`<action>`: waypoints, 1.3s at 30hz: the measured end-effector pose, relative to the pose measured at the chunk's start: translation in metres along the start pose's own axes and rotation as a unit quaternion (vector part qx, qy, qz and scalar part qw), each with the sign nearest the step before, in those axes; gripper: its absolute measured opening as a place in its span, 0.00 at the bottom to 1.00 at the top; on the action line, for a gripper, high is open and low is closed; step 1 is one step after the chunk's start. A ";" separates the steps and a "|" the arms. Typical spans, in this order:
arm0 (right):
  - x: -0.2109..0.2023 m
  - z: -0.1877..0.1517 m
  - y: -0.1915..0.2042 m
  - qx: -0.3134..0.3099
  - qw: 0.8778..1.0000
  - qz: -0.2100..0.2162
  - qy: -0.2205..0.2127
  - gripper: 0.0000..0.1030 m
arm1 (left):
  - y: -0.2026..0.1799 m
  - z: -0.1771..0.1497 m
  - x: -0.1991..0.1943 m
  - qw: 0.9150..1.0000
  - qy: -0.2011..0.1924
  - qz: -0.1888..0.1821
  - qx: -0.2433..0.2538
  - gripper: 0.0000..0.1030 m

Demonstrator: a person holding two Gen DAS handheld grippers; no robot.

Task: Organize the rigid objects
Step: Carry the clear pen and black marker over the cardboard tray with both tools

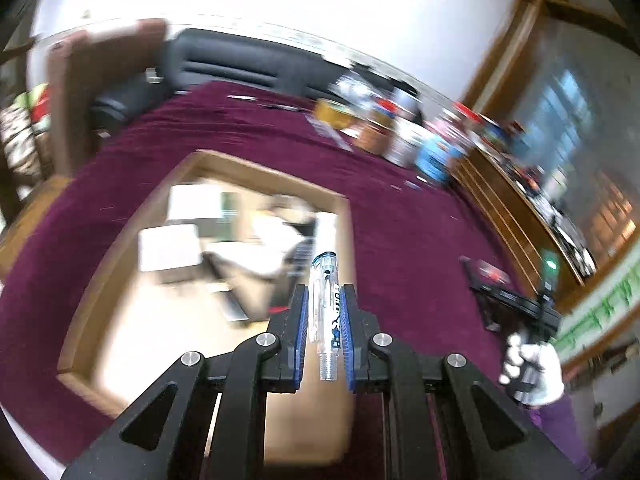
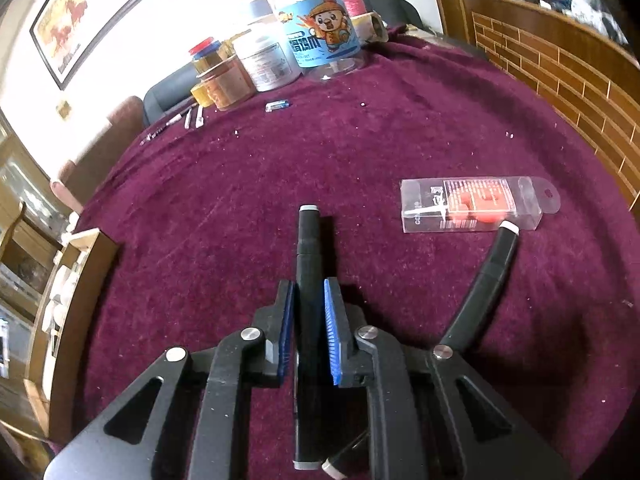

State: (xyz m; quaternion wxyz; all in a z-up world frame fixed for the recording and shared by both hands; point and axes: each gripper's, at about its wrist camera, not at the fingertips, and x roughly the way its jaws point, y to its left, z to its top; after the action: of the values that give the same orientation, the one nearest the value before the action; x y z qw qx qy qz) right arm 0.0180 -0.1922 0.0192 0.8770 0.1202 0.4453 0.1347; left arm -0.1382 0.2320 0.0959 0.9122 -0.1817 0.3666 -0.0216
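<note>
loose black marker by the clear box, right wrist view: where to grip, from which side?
Grip the second black marker mid-barrel, coming from above with fingers across its width. It lies flat on the maroon cloth, slanting up-right, white end beside the clear plastic box, so stay low on the barrel. The right gripper is already shut on another black marker.

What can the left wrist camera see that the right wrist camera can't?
Only the left view shows the left gripper shut on a clear pen barrel, and the right hand in its white glove. Only the right view shows the right gripper shut on a black marker, a second black marker and a clear plastic box. Both show the purple tablecloth, jars and wooden tray.
</note>
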 end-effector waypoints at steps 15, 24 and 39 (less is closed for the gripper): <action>-0.020 -0.022 0.156 -0.027 0.973 0.218 0.066 0.12 | 0.080 -0.017 0.029 0.996 0.040 0.059 -0.055 0.12; 0.005 -0.053 0.261 -0.089 0.947 0.278 0.134 0.13 | 0.103 -0.018 0.038 0.993 0.055 0.087 -0.065 0.12; 0.059 -0.101 0.339 -0.163 0.933 0.247 0.205 0.13 | 0.103 -0.032 0.030 0.987 0.022 0.157 -0.036 0.12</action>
State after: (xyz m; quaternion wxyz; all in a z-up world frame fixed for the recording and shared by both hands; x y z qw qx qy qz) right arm -0.0749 0.1546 0.0291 0.7133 0.0516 0.5436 0.4393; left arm -0.1482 0.3131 0.0189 0.8888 -0.1537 0.4114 0.1312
